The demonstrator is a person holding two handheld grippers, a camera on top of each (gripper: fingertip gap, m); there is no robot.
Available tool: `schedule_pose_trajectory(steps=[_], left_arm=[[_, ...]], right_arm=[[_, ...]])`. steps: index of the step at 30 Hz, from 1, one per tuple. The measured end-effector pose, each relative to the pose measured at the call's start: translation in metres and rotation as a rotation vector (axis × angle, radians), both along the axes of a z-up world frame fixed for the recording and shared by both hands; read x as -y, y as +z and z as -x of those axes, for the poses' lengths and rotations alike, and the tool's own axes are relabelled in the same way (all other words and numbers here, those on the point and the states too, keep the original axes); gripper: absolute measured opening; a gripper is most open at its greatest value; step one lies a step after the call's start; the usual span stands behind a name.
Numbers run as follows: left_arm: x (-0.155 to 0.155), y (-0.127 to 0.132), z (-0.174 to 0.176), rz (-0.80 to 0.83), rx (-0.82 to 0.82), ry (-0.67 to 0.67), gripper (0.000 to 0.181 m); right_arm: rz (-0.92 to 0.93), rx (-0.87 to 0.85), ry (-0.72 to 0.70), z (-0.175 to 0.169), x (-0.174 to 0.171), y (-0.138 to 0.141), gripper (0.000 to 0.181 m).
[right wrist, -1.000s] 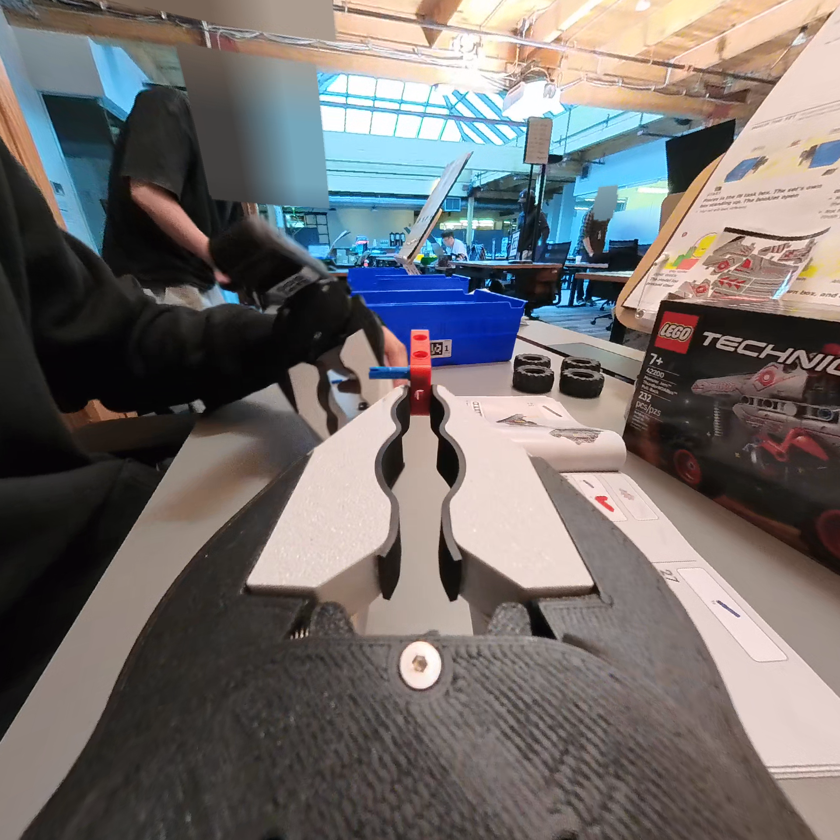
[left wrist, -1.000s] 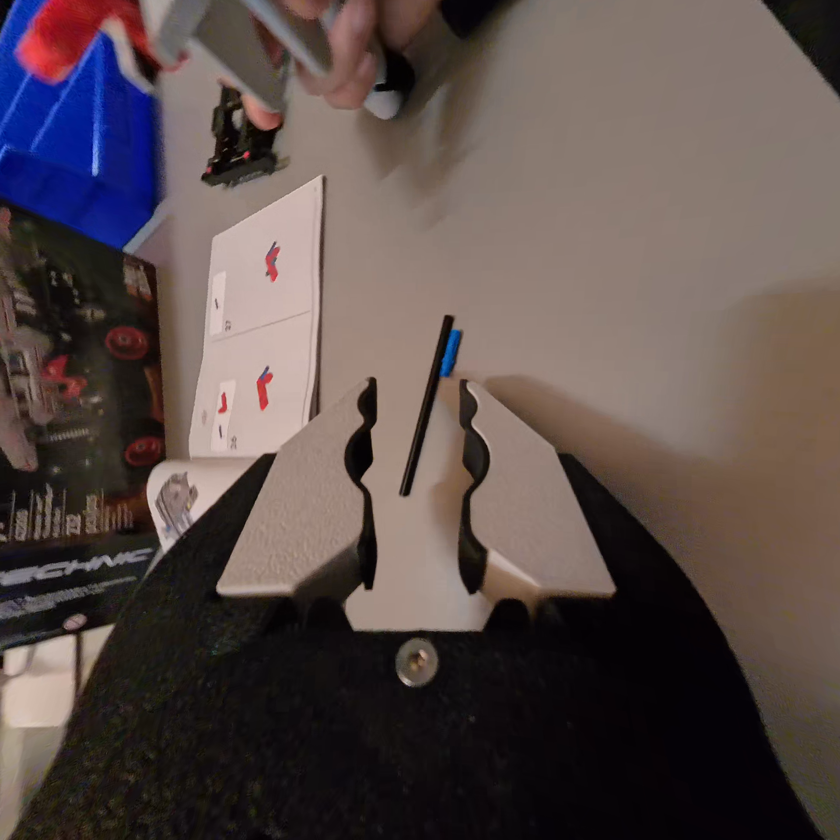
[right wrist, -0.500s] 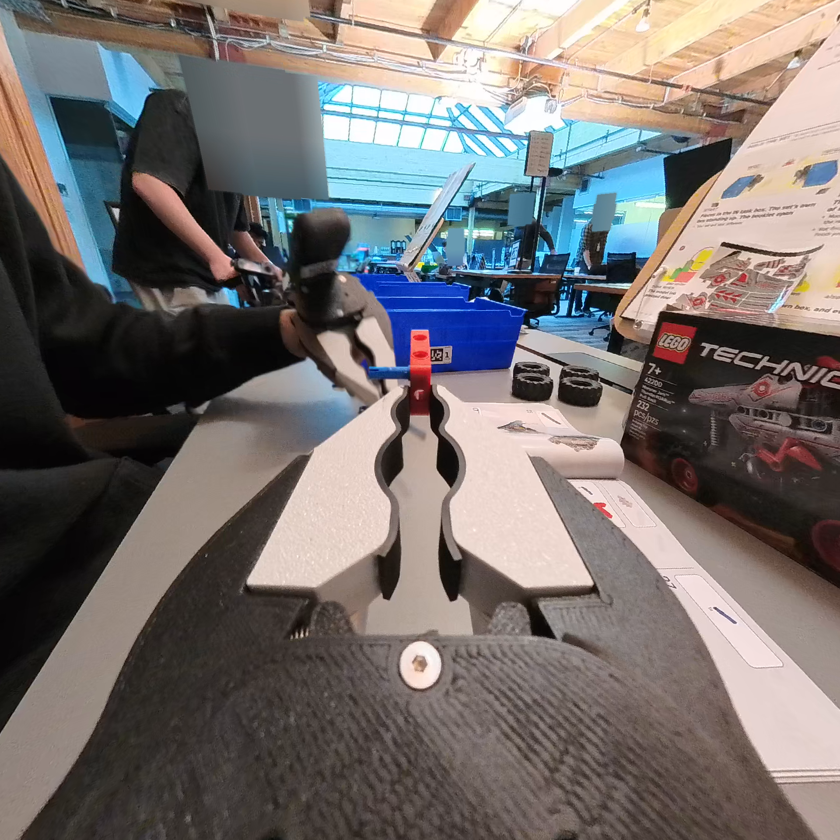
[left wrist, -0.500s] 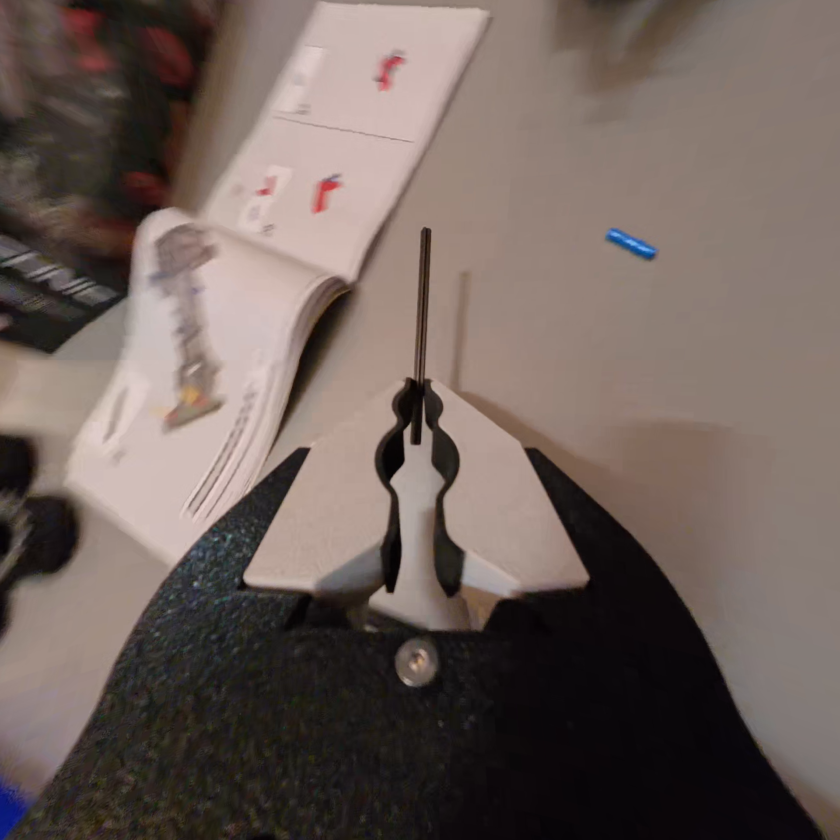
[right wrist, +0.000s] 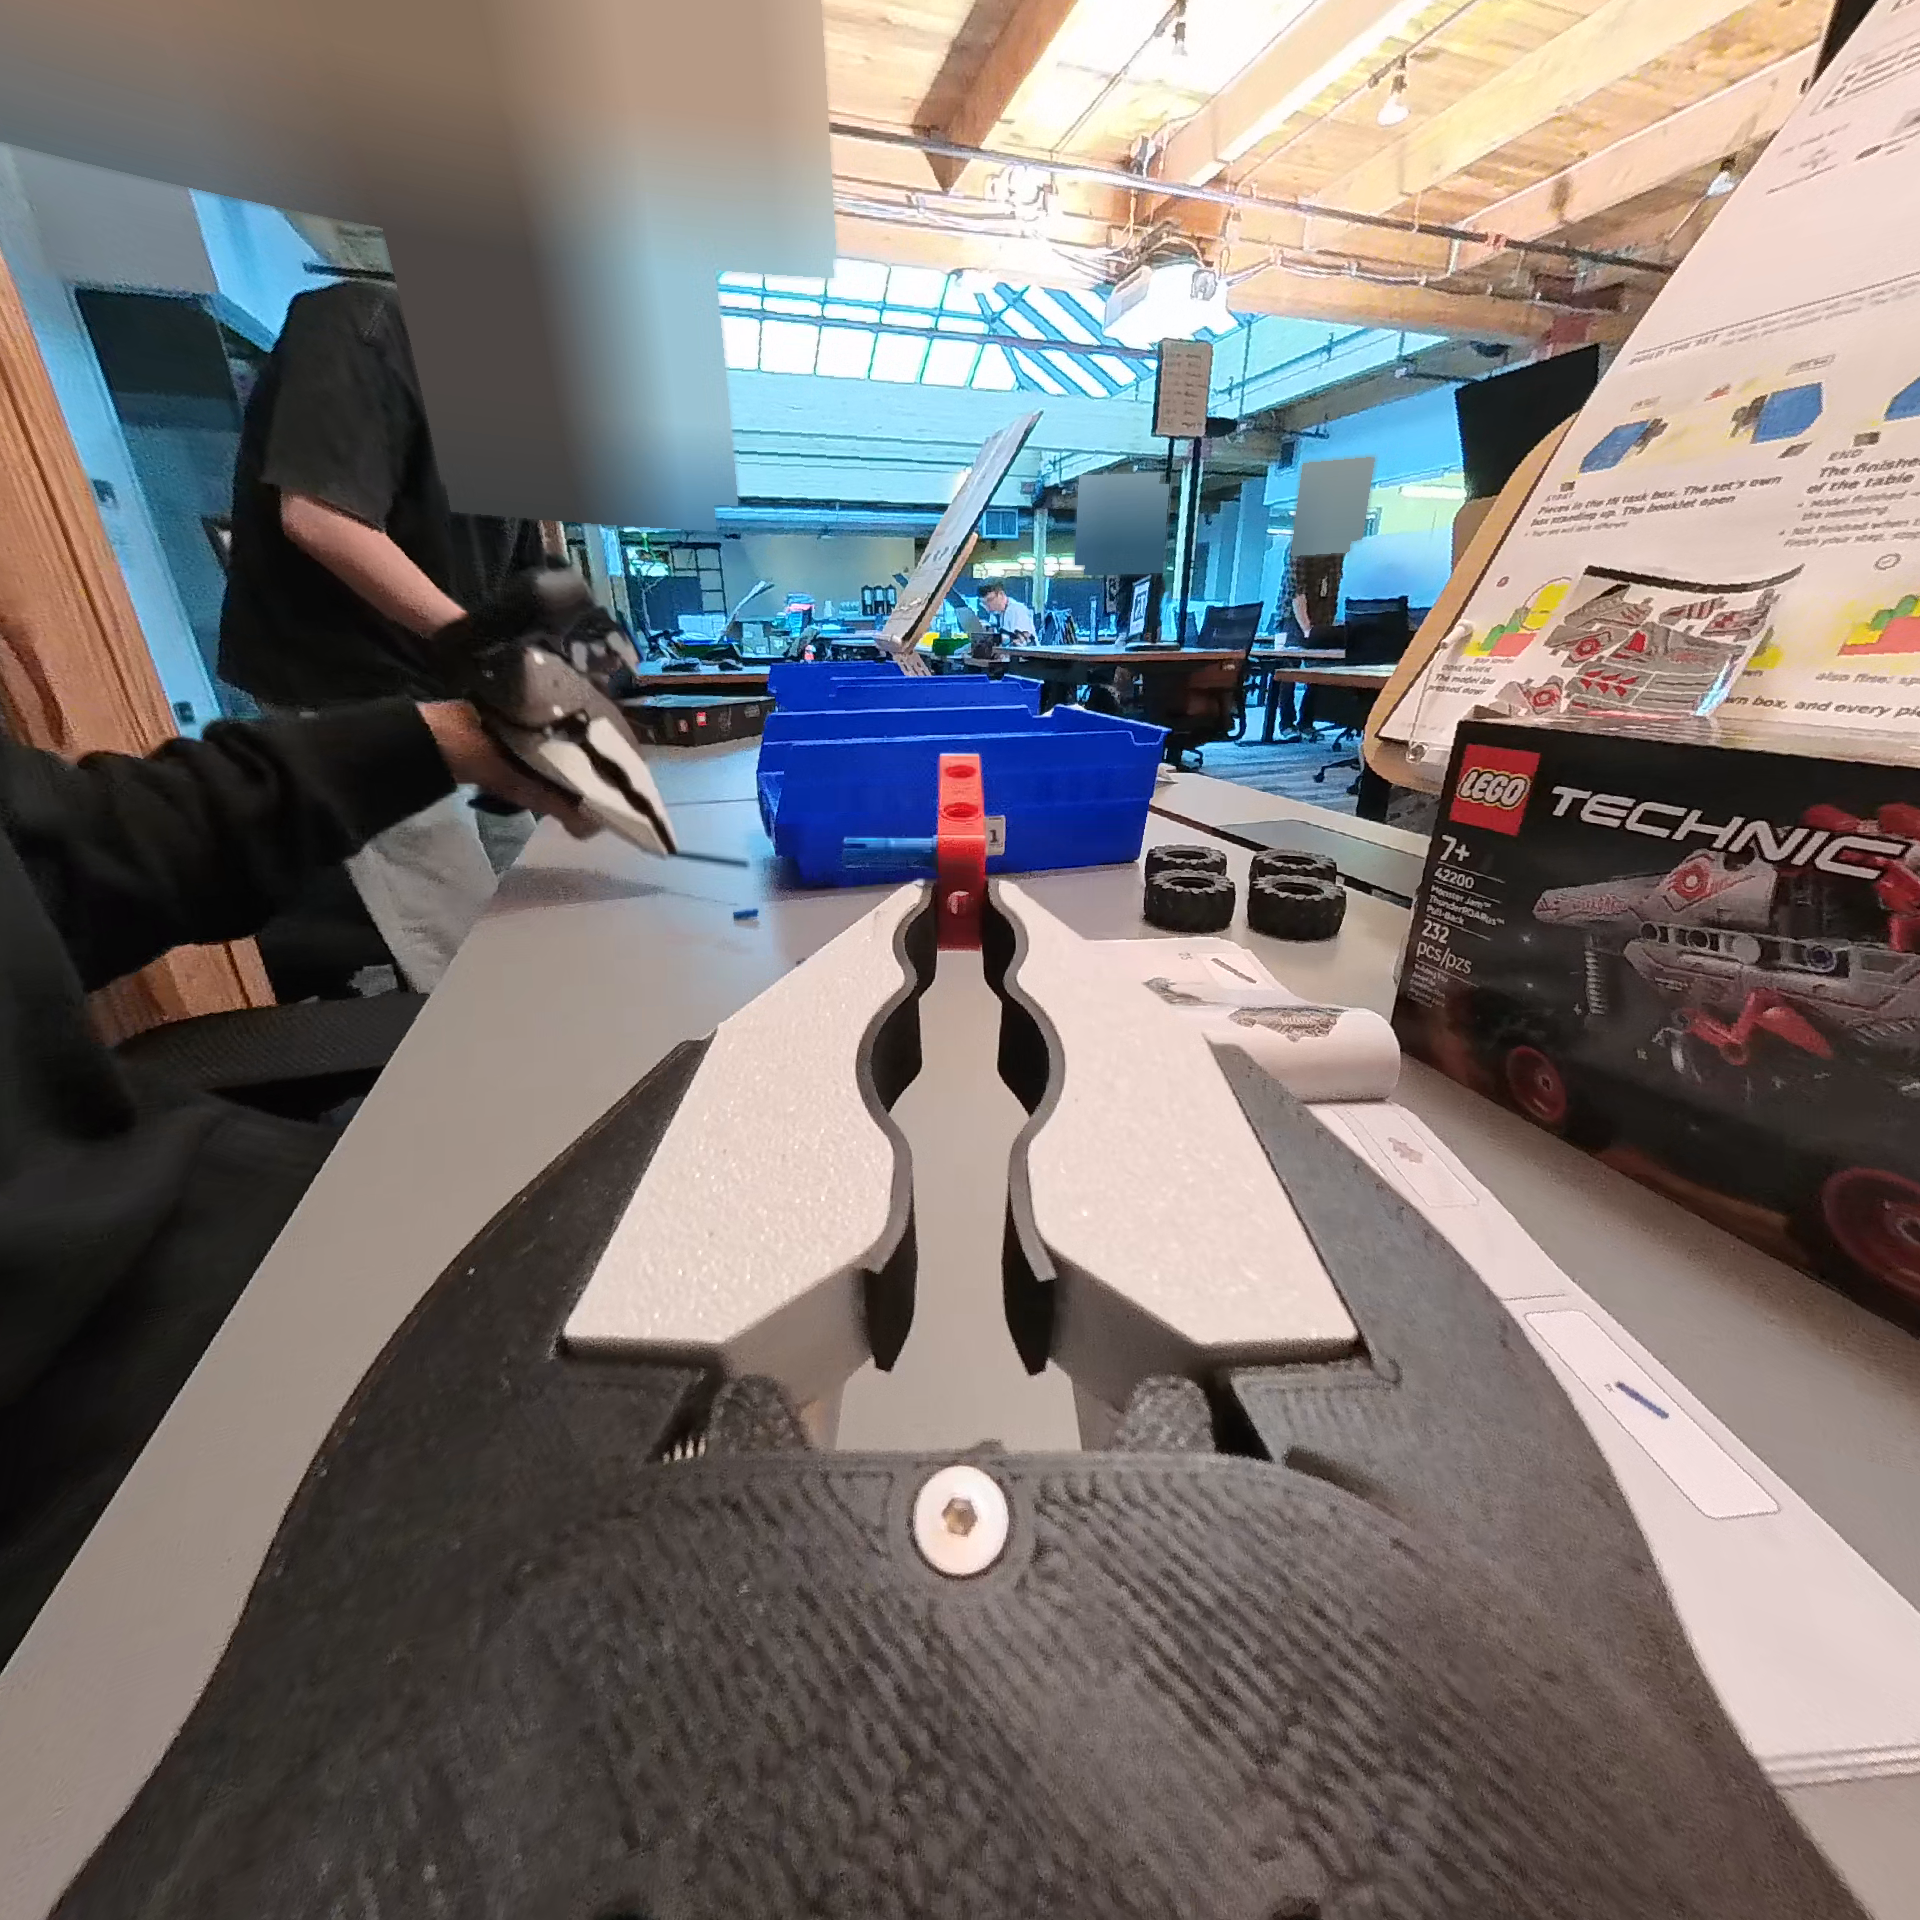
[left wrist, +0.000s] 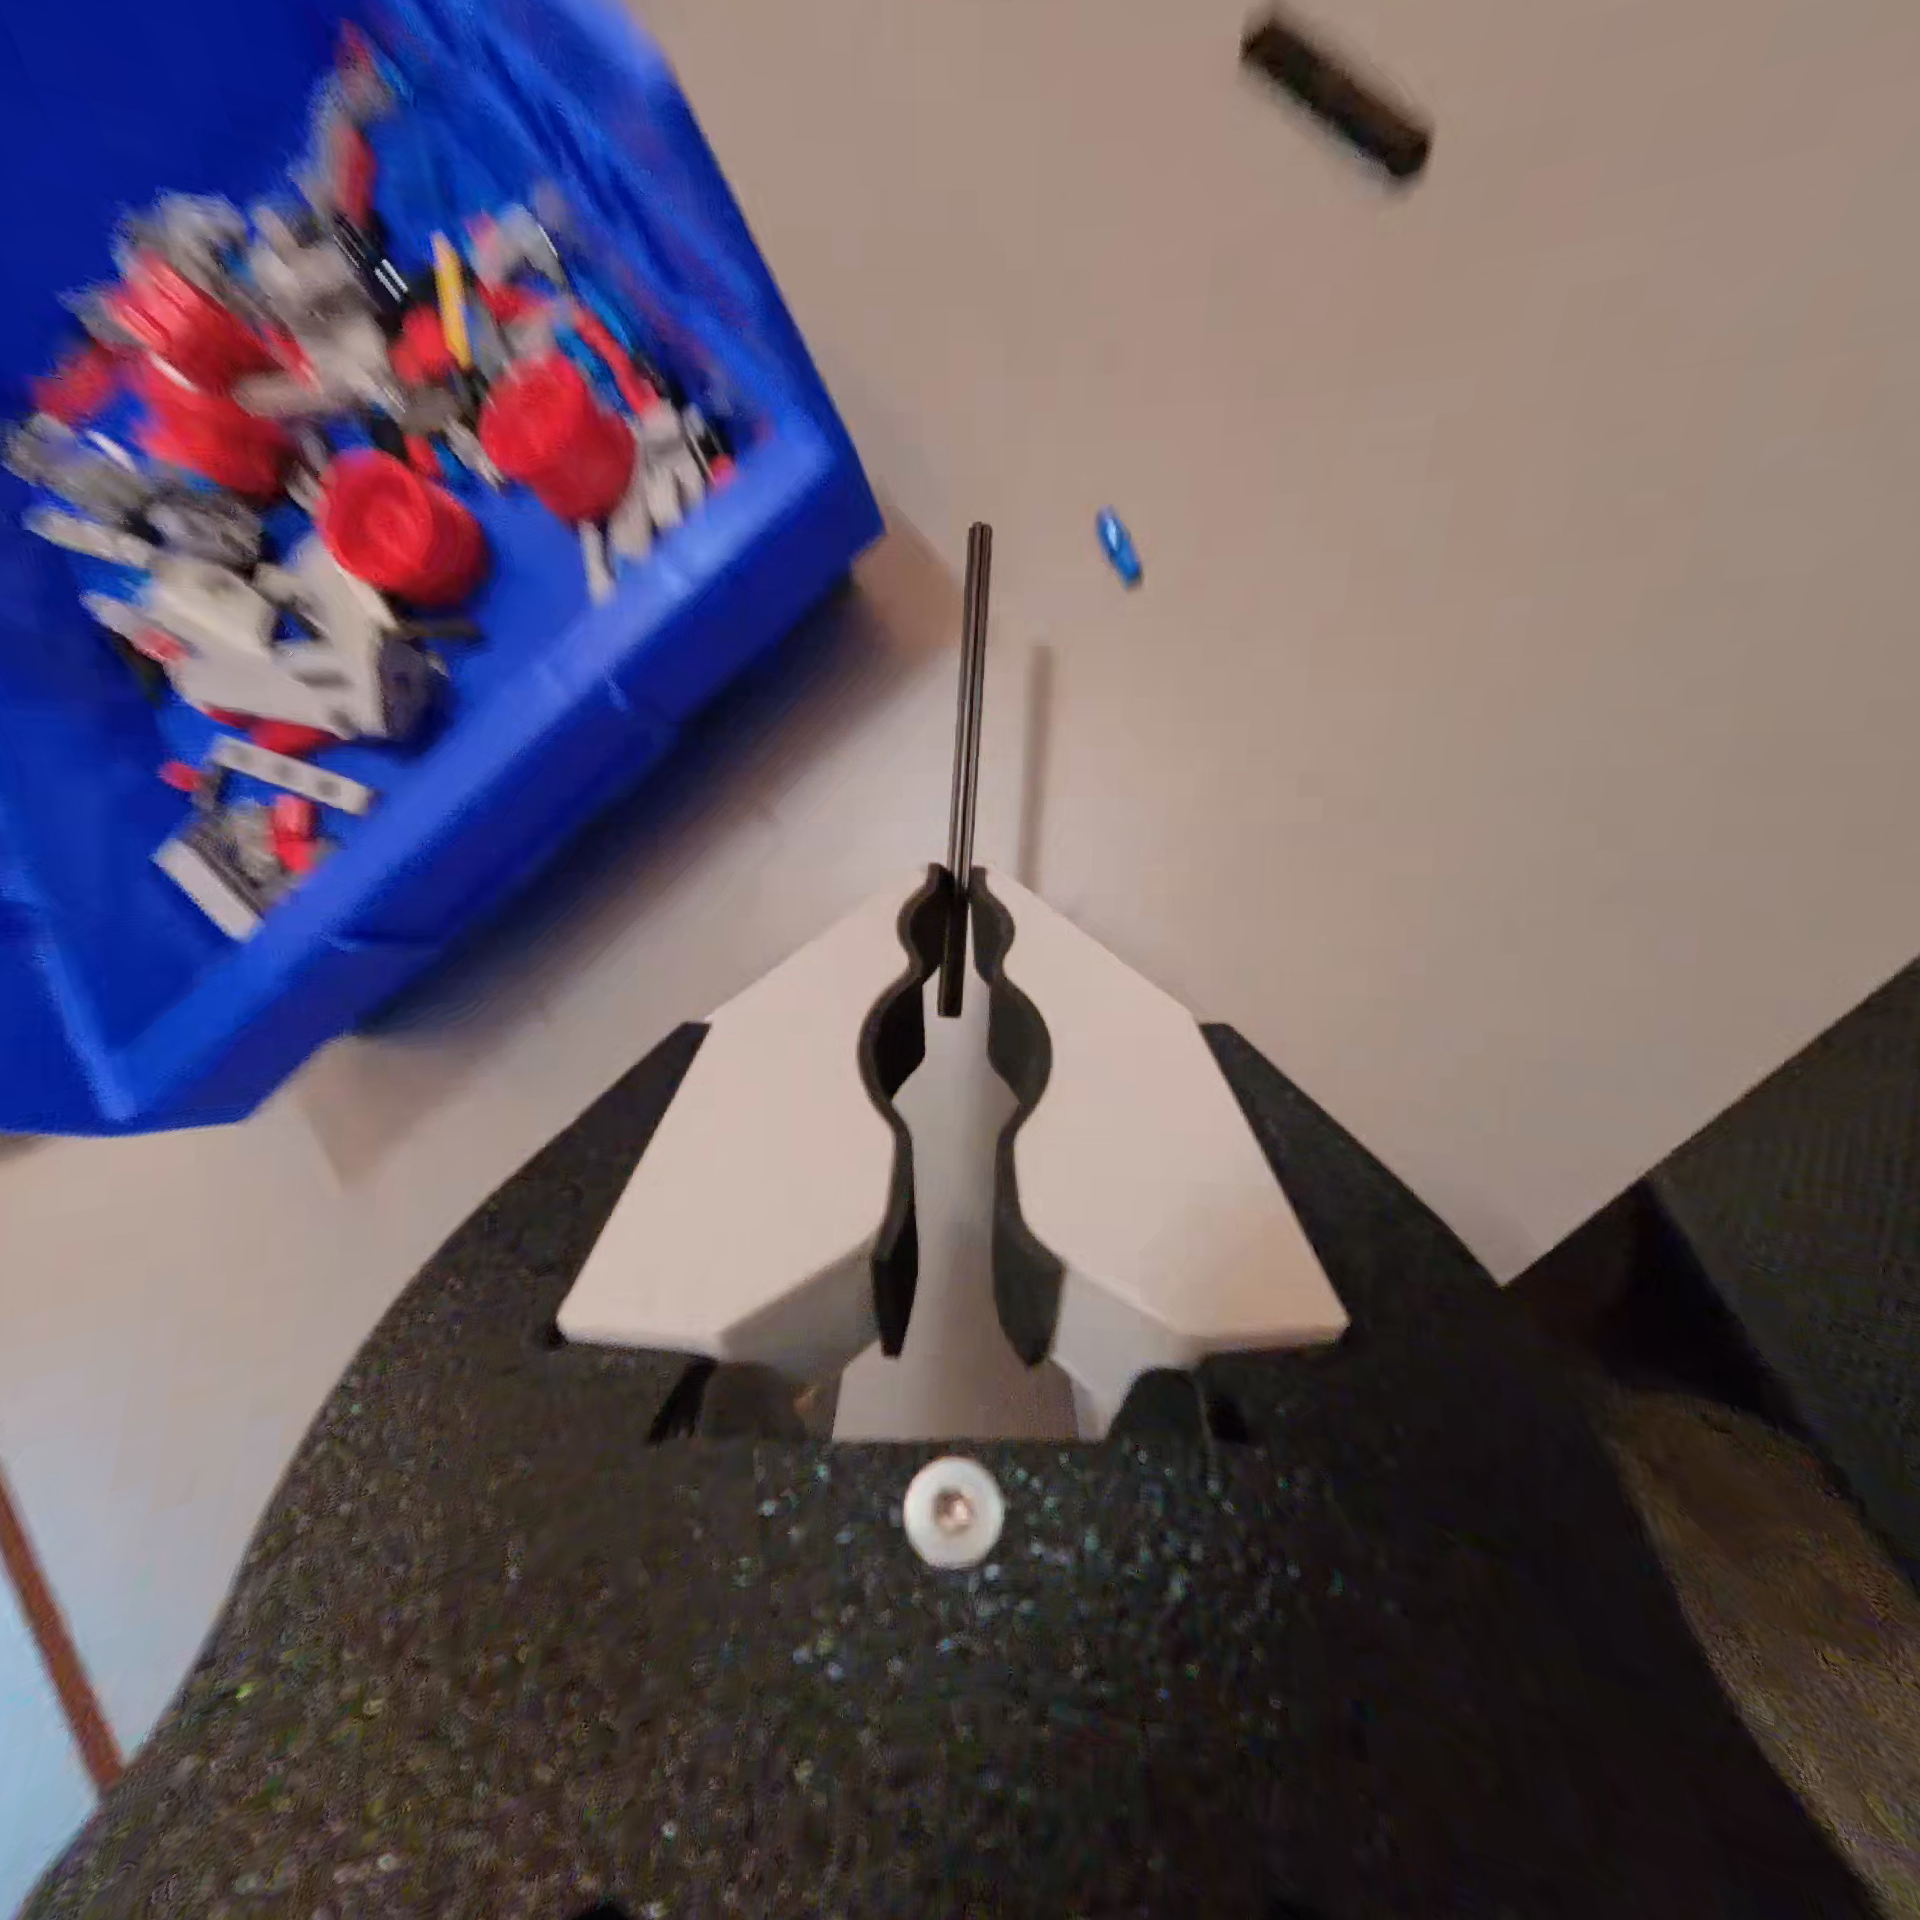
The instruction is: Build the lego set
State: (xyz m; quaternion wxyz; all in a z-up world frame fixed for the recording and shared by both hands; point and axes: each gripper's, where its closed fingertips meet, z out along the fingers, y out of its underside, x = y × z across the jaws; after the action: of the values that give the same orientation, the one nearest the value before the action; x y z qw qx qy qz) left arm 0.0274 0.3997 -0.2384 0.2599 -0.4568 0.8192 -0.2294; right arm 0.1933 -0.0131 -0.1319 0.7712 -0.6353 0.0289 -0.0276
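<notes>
My left gripper [left wrist: 961, 883] is shut on a thin black axle [left wrist: 972, 707] that sticks straight out from its tips, held above the grey table. A small blue pin [left wrist: 1118, 547] lies on the table beyond it. My right gripper [right wrist: 961, 904] is shut on a red beam [right wrist: 959, 831] held upright, with a blue pin [right wrist: 883, 852] sticking out of its left side. In the right wrist view the left gripper [right wrist: 665, 844] shows at the far left with the axle [right wrist: 712, 858] pointing right, and the loose blue pin [right wrist: 744, 914] lies below it.
A blue bin [left wrist: 665, 665] of mixed parts is at the left of the left wrist view and also shows in the right wrist view [right wrist: 1039, 790]. Several black tyres [right wrist: 1242, 888], an open instruction booklet [right wrist: 1288, 1023] and the set's box [right wrist: 1683, 977] stand on the right. A person stands behind. Spacing between my two grippers at the tips: around 45 cm.
My left gripper closed on the black axle, lifted it off the table and swung left toward the blue bin. The right gripper has kept the red beam still.
</notes>
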Motion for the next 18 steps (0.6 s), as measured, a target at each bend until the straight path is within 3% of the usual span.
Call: schedule_pose_trajectory(steps=[4, 7, 9, 11, 13, 16, 18], left_arm=[[-0.001, -0.024, -0.004, 0.039, -0.038, -0.055, 0.001], [0.005, -0.019, -0.009, 0.063, -0.028, -0.065, 0.020], [0.022, 0.000, -0.018, 0.086, 0.033, -0.058, 0.020], [0.073, 0.032, -0.041, 0.183, 0.156, -0.062, 0.020], [0.163, 0.052, -0.065, 0.340, 0.228, -0.162, 0.020], [0.313, 0.037, -0.069, 0.499, 0.111, -0.396, 0.025], [0.373, 0.016, -0.069, 0.444, 0.066, -0.488, 0.029]], right_arm=[[0.019, 0.019, -0.009, 0.001, -0.003, -0.002, 0.005], [-0.008, 0.027, -0.034, 0.000, 0.000, 0.001, 0.005], [-0.020, 0.021, -0.054, -0.003, 0.002, 0.002, 0.005], [-0.028, 0.011, -0.067, -0.006, 0.002, 0.003, 0.005], [-0.020, 0.009, -0.072, -0.007, 0.001, 0.002, 0.005], [-0.020, 0.020, -0.083, -0.007, 0.001, 0.002, 0.005], [-0.028, 0.033, -0.090, -0.006, 0.002, 0.003, 0.005]])
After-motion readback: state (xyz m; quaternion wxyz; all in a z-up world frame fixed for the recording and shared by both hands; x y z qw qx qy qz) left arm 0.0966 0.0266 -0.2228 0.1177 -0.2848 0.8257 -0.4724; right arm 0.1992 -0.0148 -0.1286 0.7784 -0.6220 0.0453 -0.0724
